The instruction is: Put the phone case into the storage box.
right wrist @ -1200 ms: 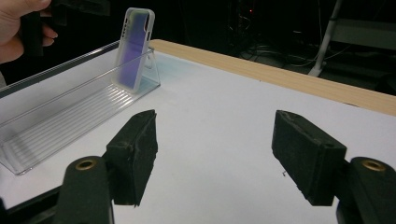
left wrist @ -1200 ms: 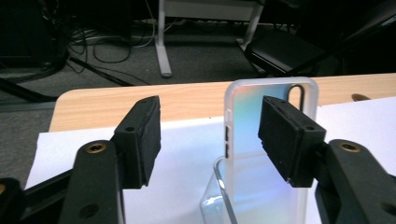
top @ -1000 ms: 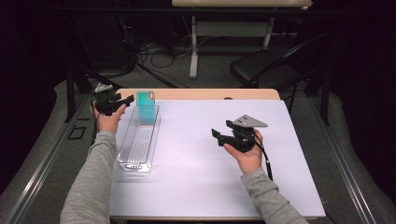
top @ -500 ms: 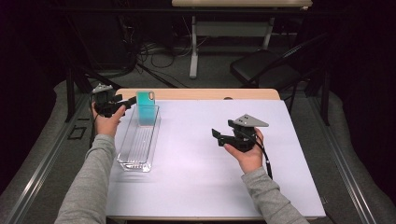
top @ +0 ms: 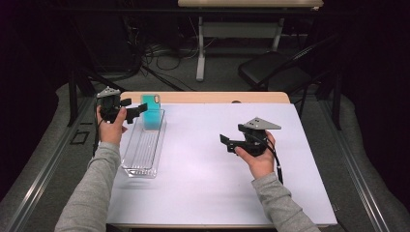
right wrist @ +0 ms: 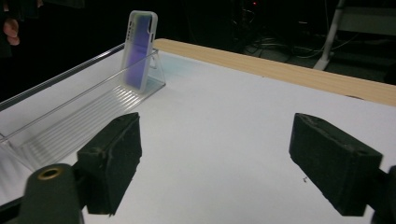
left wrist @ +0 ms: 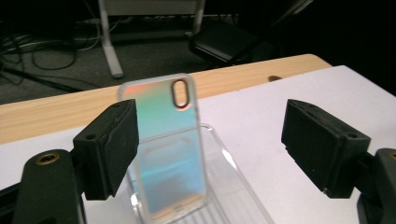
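Note:
An iridescent teal phone case [top: 152, 112] stands upright at the far end of a clear ribbed tray [top: 142, 154] on the left of the white table. My left gripper [top: 135, 106] hovers just left of the case. Its jaws have just been opening and do not press on the case [left wrist: 163, 140], which stands a little beyond the left gripper [left wrist: 212, 126]. Over the table's right half, my right gripper [top: 226, 142] points left. Its jaws have also just been opening, with nothing between them. From the right gripper [right wrist: 215, 158], the case [right wrist: 139, 49] and tray [right wrist: 70, 116] lie far off.
A bare wooden strip [top: 208, 97] runs along the table's far edge. Beyond it stand a black chair [top: 275, 72] and a white table leg [top: 200, 53], with cables on the floor. Wide white surface [top: 193, 159] lies between the tray and my right hand.
The left gripper has drawn slightly back from the case and its jaws stand wider. The case stays upright in the tray. The right hand kept its place.

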Action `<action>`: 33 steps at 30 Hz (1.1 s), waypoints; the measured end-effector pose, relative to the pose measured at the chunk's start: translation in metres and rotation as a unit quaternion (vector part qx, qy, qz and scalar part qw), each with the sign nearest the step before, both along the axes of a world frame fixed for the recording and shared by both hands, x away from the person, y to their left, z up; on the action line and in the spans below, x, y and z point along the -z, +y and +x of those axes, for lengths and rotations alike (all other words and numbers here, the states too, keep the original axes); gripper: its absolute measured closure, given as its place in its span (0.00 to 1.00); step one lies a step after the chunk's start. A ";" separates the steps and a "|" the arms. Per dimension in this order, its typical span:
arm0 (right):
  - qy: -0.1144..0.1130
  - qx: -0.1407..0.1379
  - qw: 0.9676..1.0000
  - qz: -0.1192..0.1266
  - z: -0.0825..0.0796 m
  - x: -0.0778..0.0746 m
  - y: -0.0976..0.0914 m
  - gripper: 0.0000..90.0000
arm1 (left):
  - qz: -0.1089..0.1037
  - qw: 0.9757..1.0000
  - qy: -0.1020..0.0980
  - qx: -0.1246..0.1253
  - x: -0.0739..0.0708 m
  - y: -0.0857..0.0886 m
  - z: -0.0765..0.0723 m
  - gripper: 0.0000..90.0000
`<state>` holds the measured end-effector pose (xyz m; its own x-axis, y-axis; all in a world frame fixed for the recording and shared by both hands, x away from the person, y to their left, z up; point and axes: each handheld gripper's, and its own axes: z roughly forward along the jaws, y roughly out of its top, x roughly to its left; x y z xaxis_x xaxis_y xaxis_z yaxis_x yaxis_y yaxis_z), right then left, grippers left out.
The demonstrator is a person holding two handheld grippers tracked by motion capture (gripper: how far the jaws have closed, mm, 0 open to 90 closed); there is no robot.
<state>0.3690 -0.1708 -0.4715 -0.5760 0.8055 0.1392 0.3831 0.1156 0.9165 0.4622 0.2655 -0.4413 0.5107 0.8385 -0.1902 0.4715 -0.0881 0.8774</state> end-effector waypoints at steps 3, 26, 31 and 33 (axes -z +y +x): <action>-0.003 -0.007 1.000 0.001 -0.001 -0.001 0.000 0.16 | 0.006 1.000 -0.002 0.013 -0.003 -0.004 -0.006 0.18; 0.008 -0.039 0.999 -0.005 -0.008 -0.008 0.001 0.00 | 0.010 0.995 -0.026 0.094 -0.007 -0.027 -0.058 0.14; 0.000 -0.036 0.999 -0.026 -0.013 -0.009 0.003 0.00 | 0.005 0.994 -0.034 0.105 -0.010 -0.028 -0.067 0.12; -0.003 -0.039 0.999 -0.026 -0.015 -0.010 0.003 0.00 | 0.005 0.993 -0.038 0.108 -0.012 -0.029 -0.070 0.12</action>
